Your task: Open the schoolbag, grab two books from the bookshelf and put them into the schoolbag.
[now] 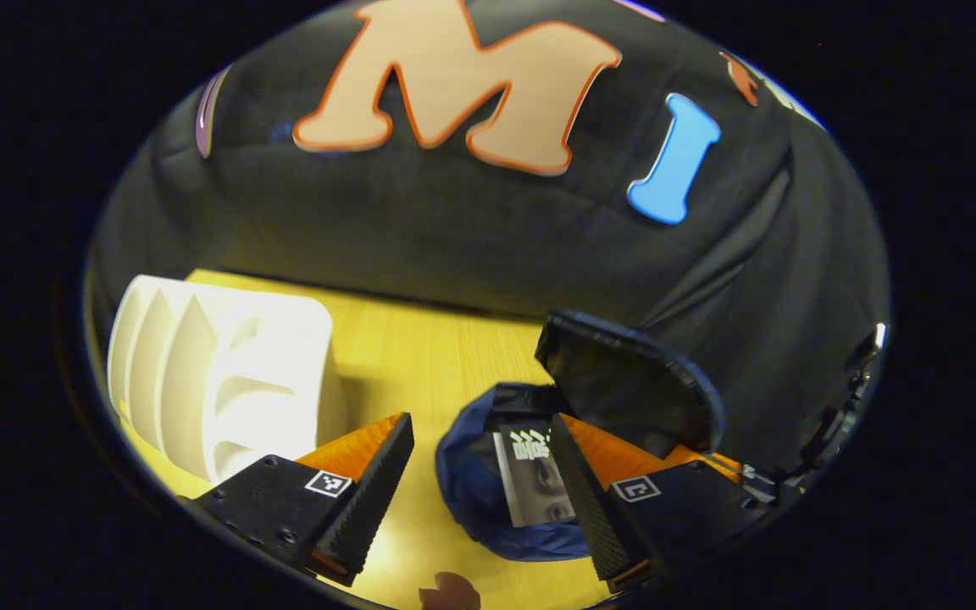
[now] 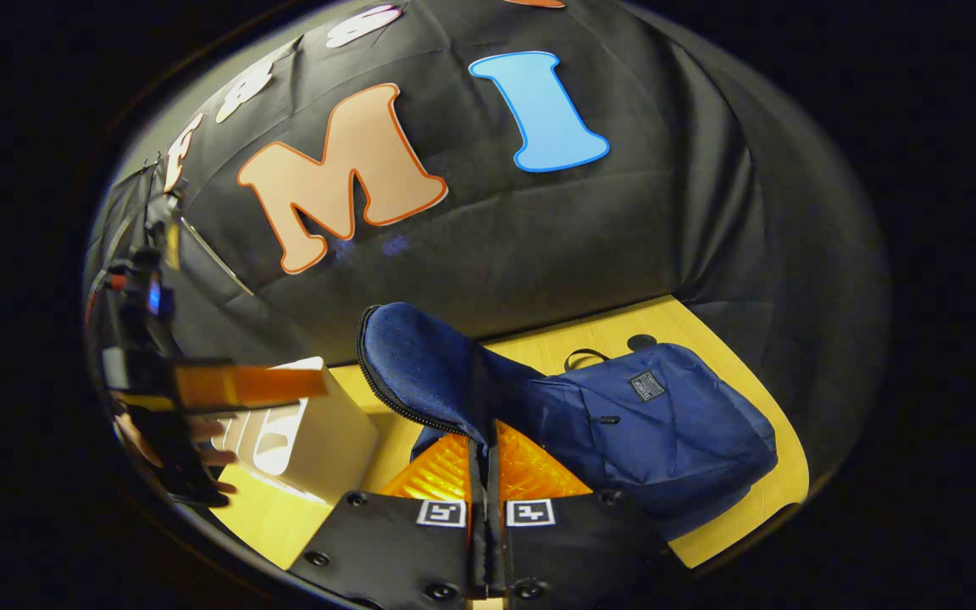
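The blue schoolbag (image 2: 666, 424) lies on the yellow table, and its top flap (image 2: 420, 364) is held upright by my right gripper (image 2: 485, 453), shut on the flap's zipped edge. In the left gripper view the bag's mouth (image 1: 471, 500) gapes open and a book (image 1: 530, 474) with a printed cover stands inside it. My left gripper (image 1: 479, 474) hovers open over that mouth, its right finger (image 1: 581, 500) beside the book. The white bookshelf (image 1: 217, 381) stands to the left, and the slots I can see hold nothing. The raised flap (image 1: 632, 381) hangs just behind the book.
The yellow wooden table (image 1: 429, 356) ends at the black cloth wall behind. A bookshelf (image 2: 310, 432) sits left of the bag in the right gripper view, with the left gripper (image 2: 302, 388) and a hand (image 2: 200, 457) beside it. A fingertip (image 1: 450, 593) shows at the bottom edge.
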Demonstrator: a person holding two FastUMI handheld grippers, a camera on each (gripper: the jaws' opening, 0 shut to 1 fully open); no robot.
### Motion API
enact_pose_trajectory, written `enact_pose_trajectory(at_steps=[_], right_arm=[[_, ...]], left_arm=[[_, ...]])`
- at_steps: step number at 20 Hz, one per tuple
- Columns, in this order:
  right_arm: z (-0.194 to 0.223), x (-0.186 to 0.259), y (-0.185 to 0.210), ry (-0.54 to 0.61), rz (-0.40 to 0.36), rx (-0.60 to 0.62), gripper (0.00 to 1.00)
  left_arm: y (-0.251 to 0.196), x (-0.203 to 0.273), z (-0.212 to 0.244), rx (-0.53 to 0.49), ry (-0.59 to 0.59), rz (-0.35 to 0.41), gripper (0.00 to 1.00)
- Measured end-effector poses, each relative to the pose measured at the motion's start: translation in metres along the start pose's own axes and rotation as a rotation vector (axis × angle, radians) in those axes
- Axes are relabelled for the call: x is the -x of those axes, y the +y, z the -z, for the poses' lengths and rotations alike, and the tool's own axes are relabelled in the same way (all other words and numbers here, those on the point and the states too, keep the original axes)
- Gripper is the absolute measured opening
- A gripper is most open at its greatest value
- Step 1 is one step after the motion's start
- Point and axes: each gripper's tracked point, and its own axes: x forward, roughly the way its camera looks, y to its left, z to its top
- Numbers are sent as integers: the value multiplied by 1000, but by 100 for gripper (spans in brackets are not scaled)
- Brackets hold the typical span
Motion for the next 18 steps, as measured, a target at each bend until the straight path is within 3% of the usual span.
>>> enact_pose_trajectory(at_steps=[5,8,12,18], right_arm=[[15,4,15,25,21,76,10],[17,16,27,32,-3,86,34],[3,41,50,-17,-42,81,89],[-54,84,79,-130,-30,158,96]], left_arm=[[22,84,-58,-55,-208,-48,94],[36,108,-67,-60,-258,-87,95],[58,138,-79,-126,-329,-156,96],[70,170,-80,-138,-359,-200,94]])
